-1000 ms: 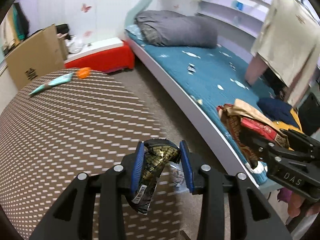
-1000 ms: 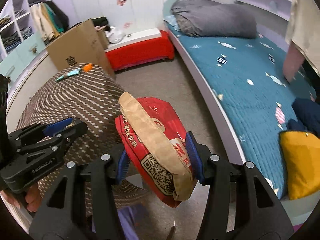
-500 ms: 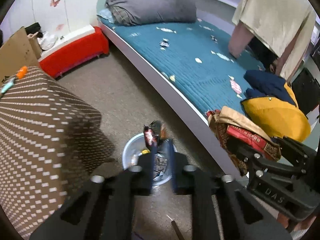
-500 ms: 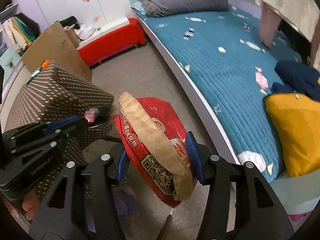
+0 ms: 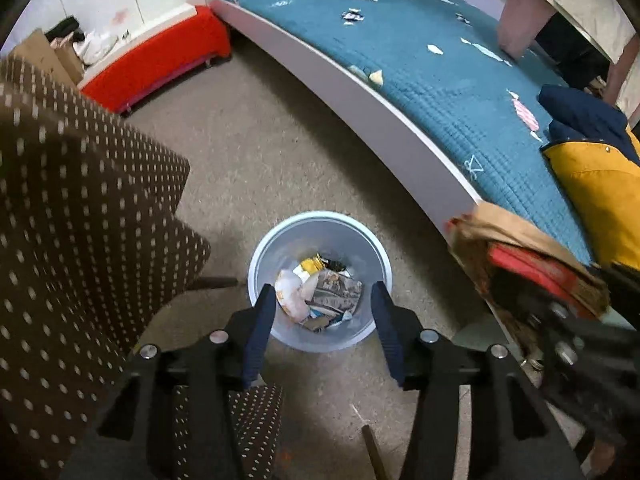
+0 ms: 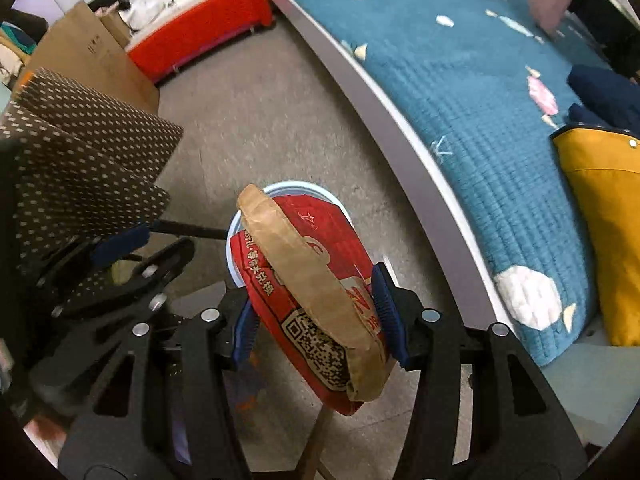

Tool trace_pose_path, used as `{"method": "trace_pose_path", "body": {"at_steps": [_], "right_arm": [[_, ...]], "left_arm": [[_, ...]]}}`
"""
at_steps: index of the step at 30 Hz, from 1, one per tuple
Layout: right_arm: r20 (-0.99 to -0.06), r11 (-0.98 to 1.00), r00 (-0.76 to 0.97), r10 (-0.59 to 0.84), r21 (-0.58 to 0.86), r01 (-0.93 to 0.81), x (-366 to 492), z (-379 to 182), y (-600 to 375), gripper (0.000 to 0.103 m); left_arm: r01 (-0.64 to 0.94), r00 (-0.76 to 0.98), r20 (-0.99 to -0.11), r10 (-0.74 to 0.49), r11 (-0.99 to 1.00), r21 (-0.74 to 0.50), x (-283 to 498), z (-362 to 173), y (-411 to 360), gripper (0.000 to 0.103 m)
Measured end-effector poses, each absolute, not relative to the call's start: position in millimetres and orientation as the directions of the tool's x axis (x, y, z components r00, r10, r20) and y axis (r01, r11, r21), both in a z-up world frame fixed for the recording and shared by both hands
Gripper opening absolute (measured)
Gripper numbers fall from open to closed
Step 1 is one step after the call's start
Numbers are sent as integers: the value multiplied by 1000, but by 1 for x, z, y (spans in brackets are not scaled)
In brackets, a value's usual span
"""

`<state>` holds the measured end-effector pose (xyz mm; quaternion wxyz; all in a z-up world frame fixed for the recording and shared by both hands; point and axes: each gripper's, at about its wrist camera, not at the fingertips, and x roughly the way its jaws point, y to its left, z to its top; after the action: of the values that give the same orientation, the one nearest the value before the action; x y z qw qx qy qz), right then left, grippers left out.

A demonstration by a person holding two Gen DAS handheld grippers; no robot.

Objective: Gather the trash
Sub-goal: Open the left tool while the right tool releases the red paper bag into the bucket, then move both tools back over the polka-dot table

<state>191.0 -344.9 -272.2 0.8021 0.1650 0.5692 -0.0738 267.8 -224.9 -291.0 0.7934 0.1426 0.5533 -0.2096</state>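
Observation:
A pale blue waste bin [image 5: 360, 236] stands on the floor and holds several crumpled wrappers [image 5: 320, 292]. My left gripper [image 5: 322, 332] is open and empty right above the bin. My right gripper [image 6: 318, 312] is shut on a red and brown paper bag [image 6: 316, 292], held above the bin [image 6: 288, 189], which it mostly hides. The bag also shows in the left wrist view [image 5: 532, 264], at the right. My left gripper shows in the right wrist view [image 6: 120, 248], at the left.
A table with a brown dotted cloth [image 5: 72, 208] is at the left. A bed with a teal cover [image 5: 460, 80] runs along the right, with a yellow cushion [image 5: 600, 192] on it. A red bench [image 5: 160, 60] and a cardboard box [image 6: 88, 52] stand at the back.
My left gripper swung from the table down over the bin, opened and let go of its dark wrapper. My right gripper moved with the bag over the bin.

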Motion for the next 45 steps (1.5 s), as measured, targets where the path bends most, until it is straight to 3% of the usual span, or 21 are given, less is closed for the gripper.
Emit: {"method": "trace_pose_path", "body": {"at_steps": [2,5,16,24,25,28,32,36,42,44,45], "right_arm": [[-942,935,328,74,180,304,201,-280,-341,57],[-936,934,340,90,198,298,214,-283,-338,74],[-938,938,344,43,156,310,202,-274,-338,74],[-887,928,458,-56,123,352,170,-203,-351,74],[-876,927,478,-67,123,354,169,-191,-352,74],[-812,933,573,-110,114,341,167,-140,-344,75],[-717,966,694,-69,126,226,189,-75,-311,81],[-680,988,732,43,136,68,236,-41,-255,81],[-683,986,711,165,101,-132,315,-41,-159,81],[-692,979,696,192,85,-186,342,-51,-131,81],[-694,976,693,195,69,-206,354,-56,-120,81]], "left_arm": [[490,308,-938,-158,872,14,266,-293,-218,51],[481,314,-938,-146,876,25,269,-293,-205,55],[469,312,-933,-179,883,-13,267,-274,-189,55],[542,352,-884,-306,837,-74,235,-204,-206,55],[546,362,-874,-325,833,-84,232,-190,-204,57],[542,419,-827,-375,834,-104,226,-136,-190,74],[516,514,-762,-395,852,-93,233,-73,-141,82],[422,610,-731,-306,906,-27,268,-38,-69,82],[361,632,-735,-245,932,-1,334,-31,35,82],[361,635,-732,-247,932,-1,359,-33,60,93],[376,624,-737,-258,926,-6,373,-37,75,94]]}}
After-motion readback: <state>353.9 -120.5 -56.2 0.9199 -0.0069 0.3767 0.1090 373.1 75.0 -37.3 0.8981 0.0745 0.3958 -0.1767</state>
